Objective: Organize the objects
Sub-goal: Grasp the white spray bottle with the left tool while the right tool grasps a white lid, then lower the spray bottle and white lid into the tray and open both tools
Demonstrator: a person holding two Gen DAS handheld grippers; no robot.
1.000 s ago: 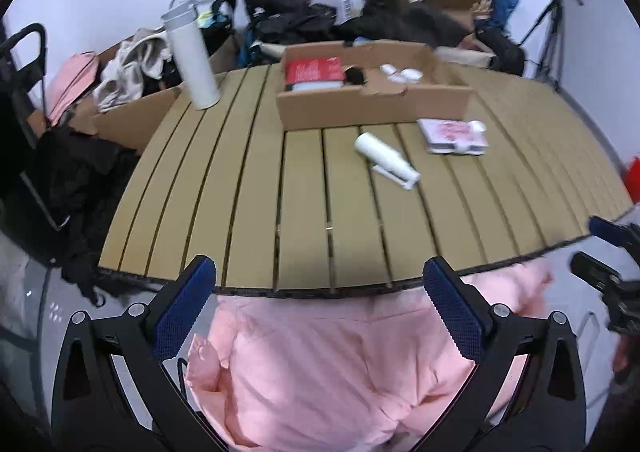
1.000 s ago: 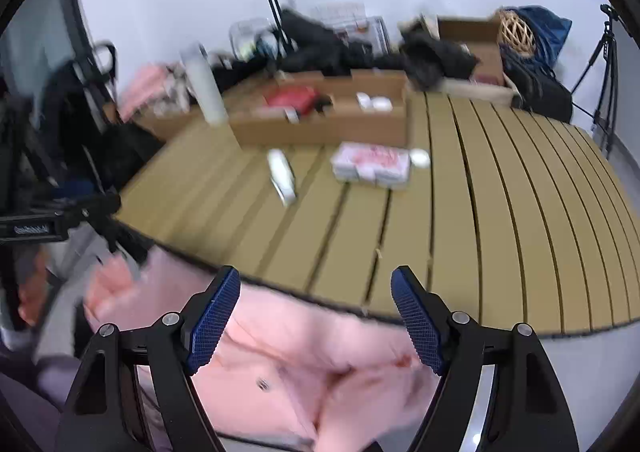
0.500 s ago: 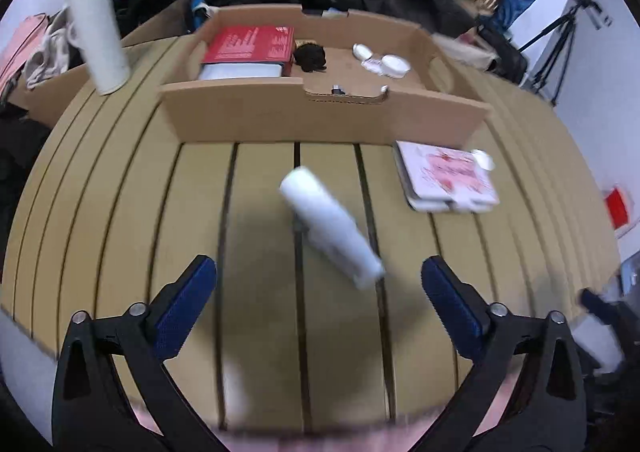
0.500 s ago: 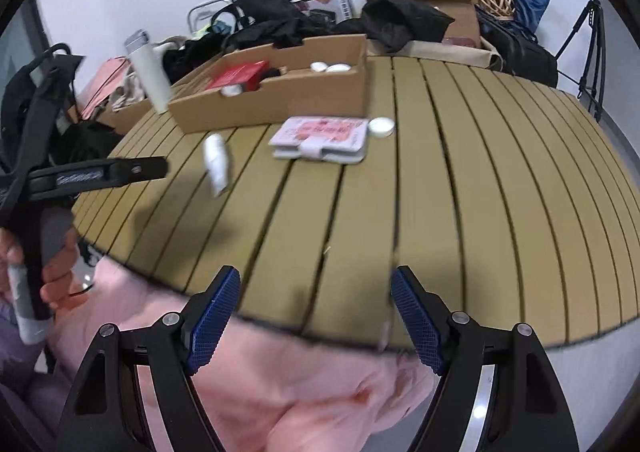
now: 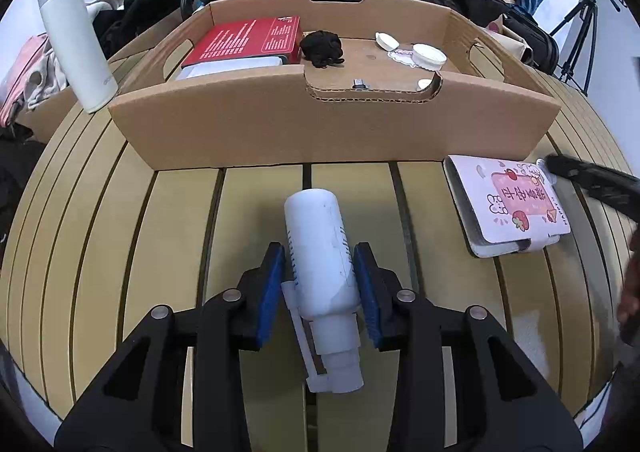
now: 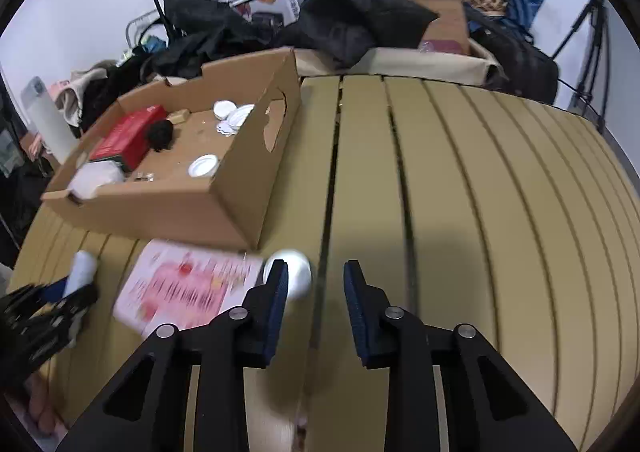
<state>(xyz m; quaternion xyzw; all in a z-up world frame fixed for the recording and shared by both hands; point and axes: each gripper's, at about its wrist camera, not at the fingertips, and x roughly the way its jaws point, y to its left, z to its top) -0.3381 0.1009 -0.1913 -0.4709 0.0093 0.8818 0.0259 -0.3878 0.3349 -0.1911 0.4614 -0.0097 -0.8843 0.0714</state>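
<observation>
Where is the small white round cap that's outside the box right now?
In the right wrist view the white cap lies on the slatted table, just past the right gripper's left finger, beside the pink-printed card and near the cardboard box's corner.

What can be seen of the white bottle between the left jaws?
The white bottle is opaque plastic with faint printed marks along its side. It lies on its side on the slatted table, base toward the cardboard box, neck and nozzle end toward the camera. The left gripper has a blue pad against each flank. A thin white piece runs beside the neck. In the right wrist view it is blurred.
</observation>
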